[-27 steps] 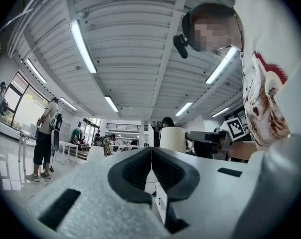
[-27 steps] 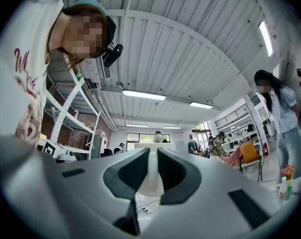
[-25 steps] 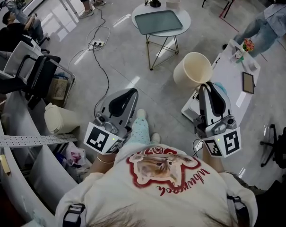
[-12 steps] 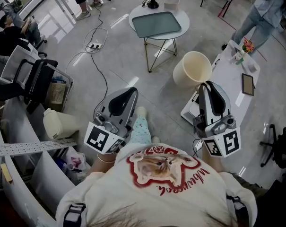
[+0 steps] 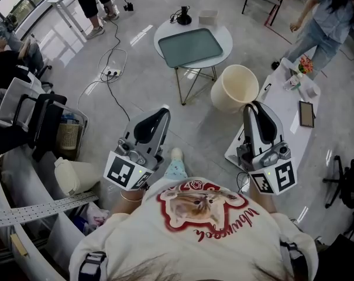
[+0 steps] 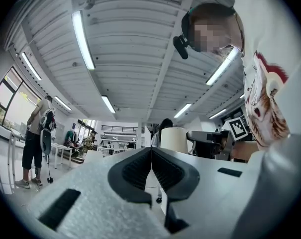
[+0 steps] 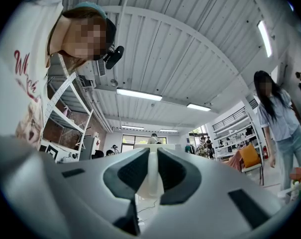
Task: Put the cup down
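Right gripper view: the right gripper [image 7: 151,169] has its fingers clenched on a thin cream wall, the side of the cup [image 7: 150,188], which fills the gap between the pads.

Head view: the cup is off every surface, held in the air over the grey floor [image 5: 136,69]. It lies between the round worktop [image 5: 223,37] ahead and the white worktop [image 5: 282,107] on the person's right. It is tilted, with the open mouth turned towards the camera. The grip is on the rim at the near side, so the whole body hangs out beyond the fingers.

Left gripper view: the left gripper [image 6: 150,159] has its fingers pressed together with nothing between them. It takes no part in the hold.

Assessment of handling: the cup appears empty, broad and thin-walled, so probably light but liable to flex or swing at the rim. A one-sided rim hold gives little control of tilt. The base should be levelled before contact, and the grip released only once the base sits flat. Material cannot be confirmed.
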The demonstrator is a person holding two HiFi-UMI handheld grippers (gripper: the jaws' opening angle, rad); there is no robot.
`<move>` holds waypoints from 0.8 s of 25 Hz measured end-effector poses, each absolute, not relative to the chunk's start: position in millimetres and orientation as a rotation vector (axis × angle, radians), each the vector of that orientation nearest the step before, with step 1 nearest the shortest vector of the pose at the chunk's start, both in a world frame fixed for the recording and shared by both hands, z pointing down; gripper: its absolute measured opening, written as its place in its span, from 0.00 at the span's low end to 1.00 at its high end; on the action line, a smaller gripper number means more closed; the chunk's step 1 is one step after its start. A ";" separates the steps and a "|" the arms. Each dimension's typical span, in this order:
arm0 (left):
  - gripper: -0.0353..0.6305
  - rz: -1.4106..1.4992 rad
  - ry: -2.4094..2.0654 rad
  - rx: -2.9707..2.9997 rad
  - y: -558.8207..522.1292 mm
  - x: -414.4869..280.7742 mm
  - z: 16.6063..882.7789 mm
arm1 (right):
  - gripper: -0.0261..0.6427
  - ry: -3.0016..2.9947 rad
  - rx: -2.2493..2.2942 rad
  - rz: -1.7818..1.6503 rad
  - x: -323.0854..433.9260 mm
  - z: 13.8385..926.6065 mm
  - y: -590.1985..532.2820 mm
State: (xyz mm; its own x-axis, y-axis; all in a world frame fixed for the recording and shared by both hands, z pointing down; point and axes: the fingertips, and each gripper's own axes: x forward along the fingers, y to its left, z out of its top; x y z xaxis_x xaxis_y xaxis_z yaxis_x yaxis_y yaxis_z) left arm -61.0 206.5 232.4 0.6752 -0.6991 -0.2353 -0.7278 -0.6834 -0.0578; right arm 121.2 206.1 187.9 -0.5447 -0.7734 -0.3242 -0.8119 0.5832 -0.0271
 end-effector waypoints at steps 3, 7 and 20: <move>0.08 0.287 1.151 -2.740 172.7 -68.7 226.4 | 0.13 2.502 -1.317 0.184 114.6 183.8 176.1; 0.08 0.277 1.126 -2.741 132.3 -83.8 222.3 | 0.13 2.470 -1.345 0.195 104.8 179.7 140.3; 0.08 0.255 1.030 -2.781 42.7 -112.7 227.5 | 0.13 2.426 -1.397 0.199 71.2 187.4 54.7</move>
State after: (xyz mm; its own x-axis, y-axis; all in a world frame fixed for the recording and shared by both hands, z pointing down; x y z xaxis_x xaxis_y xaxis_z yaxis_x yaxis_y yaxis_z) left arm -112.7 42.7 227.5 0.7477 -0.6280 -0.2157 -0.6561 -0.7487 -0.0944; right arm 71.2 54.7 187.4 -0.4626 -0.8131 -0.3533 -0.8598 0.5087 -0.0448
